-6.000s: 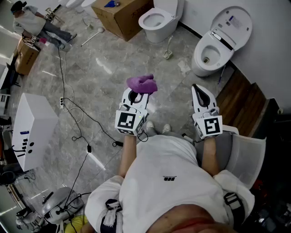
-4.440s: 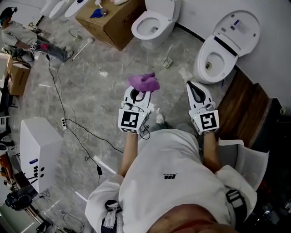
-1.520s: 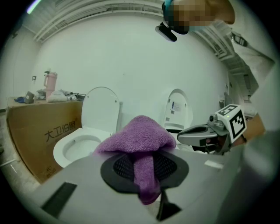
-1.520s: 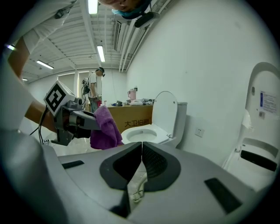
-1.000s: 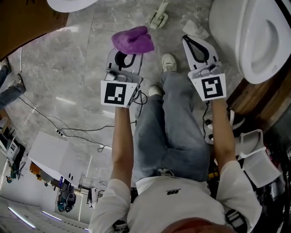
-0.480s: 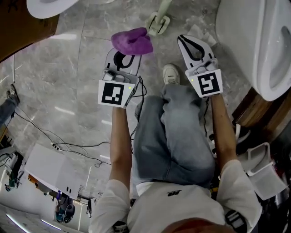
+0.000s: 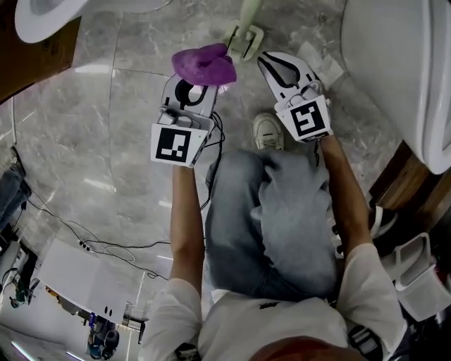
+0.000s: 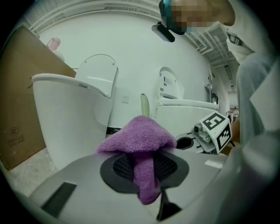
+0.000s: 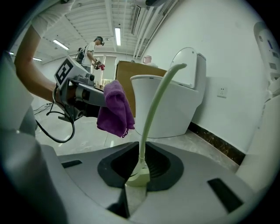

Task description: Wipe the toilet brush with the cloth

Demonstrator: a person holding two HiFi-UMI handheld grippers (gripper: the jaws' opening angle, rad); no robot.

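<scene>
A purple cloth [image 7: 204, 63] hangs bunched from my left gripper [image 7: 199, 79], whose jaws are shut on a fold of it. In the left gripper view the cloth [image 8: 139, 139] drapes over the left gripper [image 8: 148, 192]. The pale green toilet brush [image 7: 245, 39] stands in its base on the marble floor, just ahead of both grippers. My right gripper [image 7: 266, 60] is beside the brush base with its jaws opening and nothing pressed between them. In the right gripper view the brush [image 9: 153, 109] rises in line with the narrow gap of the right gripper [image 9: 133, 188], a little beyond the tips.
A white toilet [image 7: 409, 63] fills the right side and another toilet bowl [image 7: 49, 14] sits at top left by a cardboard box [image 7: 28, 63]. Cables [image 7: 106, 225] run across the floor at left. The person's shoe [image 7: 268, 130] and knees are below the grippers.
Both grippers have sunk toward the floor as the person crouched. The right gripper has swung left, close to the brush base. The cloth stays in the left gripper.
</scene>
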